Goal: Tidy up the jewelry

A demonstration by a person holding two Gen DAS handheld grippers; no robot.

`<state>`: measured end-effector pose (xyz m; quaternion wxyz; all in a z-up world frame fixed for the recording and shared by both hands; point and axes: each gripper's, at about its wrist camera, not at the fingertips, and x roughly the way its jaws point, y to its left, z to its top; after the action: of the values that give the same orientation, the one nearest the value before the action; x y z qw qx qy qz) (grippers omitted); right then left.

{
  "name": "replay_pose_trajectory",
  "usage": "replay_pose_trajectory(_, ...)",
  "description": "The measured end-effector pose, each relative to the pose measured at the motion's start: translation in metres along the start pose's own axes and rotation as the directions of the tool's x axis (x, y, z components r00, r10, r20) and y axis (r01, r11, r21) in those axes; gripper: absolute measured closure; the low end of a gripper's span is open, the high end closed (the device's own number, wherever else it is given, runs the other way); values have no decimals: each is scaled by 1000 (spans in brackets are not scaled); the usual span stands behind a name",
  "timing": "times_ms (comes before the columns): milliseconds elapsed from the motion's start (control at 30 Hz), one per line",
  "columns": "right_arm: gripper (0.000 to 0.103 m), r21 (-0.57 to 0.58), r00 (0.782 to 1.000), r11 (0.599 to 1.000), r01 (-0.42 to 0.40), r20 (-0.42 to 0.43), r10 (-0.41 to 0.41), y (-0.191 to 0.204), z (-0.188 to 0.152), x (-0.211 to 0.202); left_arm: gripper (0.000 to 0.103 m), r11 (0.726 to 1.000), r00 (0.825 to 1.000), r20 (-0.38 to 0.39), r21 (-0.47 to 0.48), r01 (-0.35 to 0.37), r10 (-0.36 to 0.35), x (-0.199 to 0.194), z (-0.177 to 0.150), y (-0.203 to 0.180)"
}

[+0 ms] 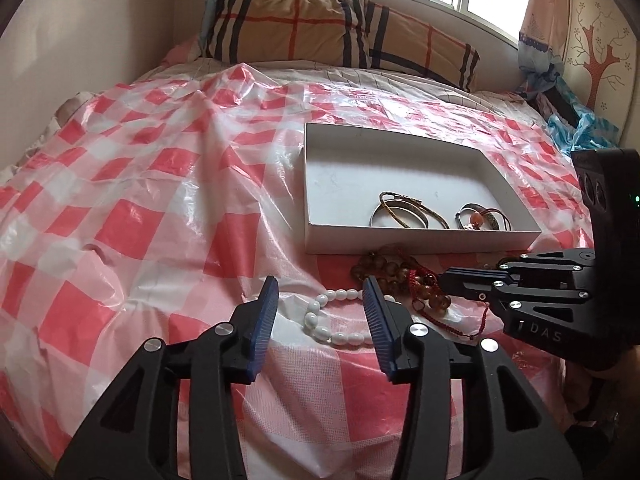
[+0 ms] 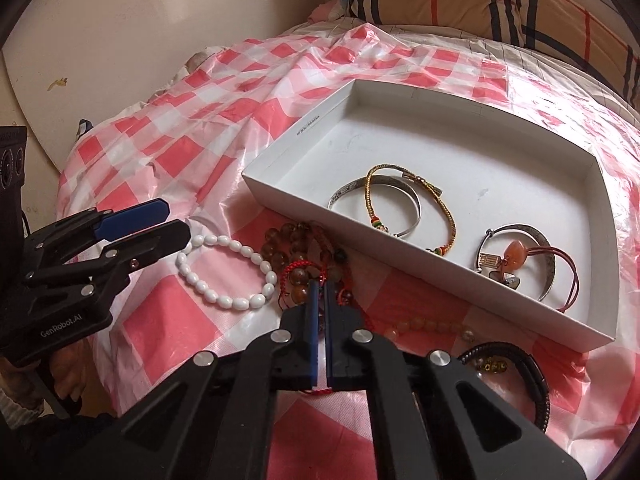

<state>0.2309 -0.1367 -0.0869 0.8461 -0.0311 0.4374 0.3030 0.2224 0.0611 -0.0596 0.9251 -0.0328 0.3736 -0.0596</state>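
Several bracelets lie heaped just ahead of the right gripper [image 2: 321, 292]: round amber glass beads [image 2: 298, 240] tangled with a knotted red cord [image 2: 296, 270]. Its blue ribbed pads are pinched nearly together on a strand of that cord, which runs back between them. To its left rests a ring of smooth white oval beads [image 2: 224, 272], lying between and under the tips of the left gripper [image 1: 320, 300], whose jaws stand wide. Beyond the heap, touching it, is a shallow white card box [image 2: 288, 148] with straight, thin walls; inside are a silver cuff [image 2: 408, 196], a gold braided cord [image 2: 450, 216] and a second cuff with an orange stone [image 2: 514, 252]. Right of the right gripper lies a dark woven band [image 2: 532, 380]. All sit on crinkled, glossy red-checked plastic [image 1: 140, 200], open and bare to the left.
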Motion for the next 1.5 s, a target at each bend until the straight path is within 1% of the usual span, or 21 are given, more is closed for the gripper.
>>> replay_pose_trajectory(133,100,21,1000,1000,-3,29,2,-2,-7,-16,61,997,998,-10,53,63,-63,1,1,-17)
replay_pose_trajectory(233,100,41,999,999,0,33,-2,-8,-10,-25,59,987,994,-40,115,109,-105,10,3,-36)
replay_pose_trajectory(333,100,85,1000,996,3,23,-5,-18,-9,-27,57,978,984,-103,132,160,-147,32,9,-50)
replay_pose_trajectory(433,99,123,999,992,-1,34,-4,-27,-12,-31,58,975,970,-169,106,193,-174,54,13,-56)
replay_pose_trajectory(467,98,134,999,991,-2,37,-3,-30,-13,-32,67,974,966,-185,102,201,-180,58,13,-57)
replay_pose_trajectory(500,96,145,999,989,-3,38,-3,-32,-15,-32,74,976,968,-186,106,190,-169,60,13,-58)
replay_pose_trajectory(567,80,160,999,987,1,40,-8,-37,-18,-33,94,972,966,-189,118,201,-177,58,11,-59)
replay_pose_trajectory(600,77,162,999,987,2,41,-9,-38,-19,-33,97,972,967,-186,125,201,-176,55,10,-59)
replay_pose_trajectory(633,77,163,999,987,-1,41,-6,-38,-20,-33,99,969,964,-189,127,214,-188,52,8,-58)
replay_pose_trajectory(733,77,155,999,988,-6,43,0,-35,-18,-33,100,958,949,-210,114,264,-237,39,2,-54)
replay_pose_trajectory(833,74,129,999,991,-16,52,9,-27,-12,-33,100,948,935,-220,97,304,-278,24,-6,-48)
replay_pose_trajectory(867,70,114,999,993,-18,52,12,-23,-9,-32,100,946,933,-223,93,310,-284,19,-9,-46)
replay_pose_trajectory(933,64,78,999,997,-19,46,15,-15,-3,-27,99,951,935,-227,90,297,-271,14,-15,-40)
replay_pose_trajectory(1033,59,27,1000,1000,-5,8,5,-3,4,-10,99,954,934,-234,63,293,-271,17,-20,-33)
replay_pose_trajectory(1133,59,16,999,1000,22,-37,-22,-2,6,10,99,956,938,-227,68,285,-263,19,-21,-35)
replay_pose_trajectory(1167,63,24,999,1000,16,-52,-15,-4,6,15,99,956,939,-227,75,283,-260,19,-22,-36)
replay_pose_trajectory(1233,75,32,999,999,-5,-45,6,-5,5,15,99,956,938,-225,74,285,-263,19,-22,-36)
replay_pose_trajectory(1267,86,36,999,999,-17,-33,19,-6,4,12,99,955,937,-225,66,288,-267,20,-22,-34)
replay_pose_trajectory(1333,95,39,1000,999,-18,-22,19,-5,3,7,99,955,935,-227,52,291,-273,21,-22,-32)
replay_pose_trajectory(1400,95,38,1000,999,-16,-13,16,-3,0,1,99,956,936,-226,54,288,-270,20,-22,-32)
replay_pose_trajectory(1500,95,66,999,997,-40,-4,41,-5,-4,-7,99,958,938,-228,62,281,-261,20,-22,-34)
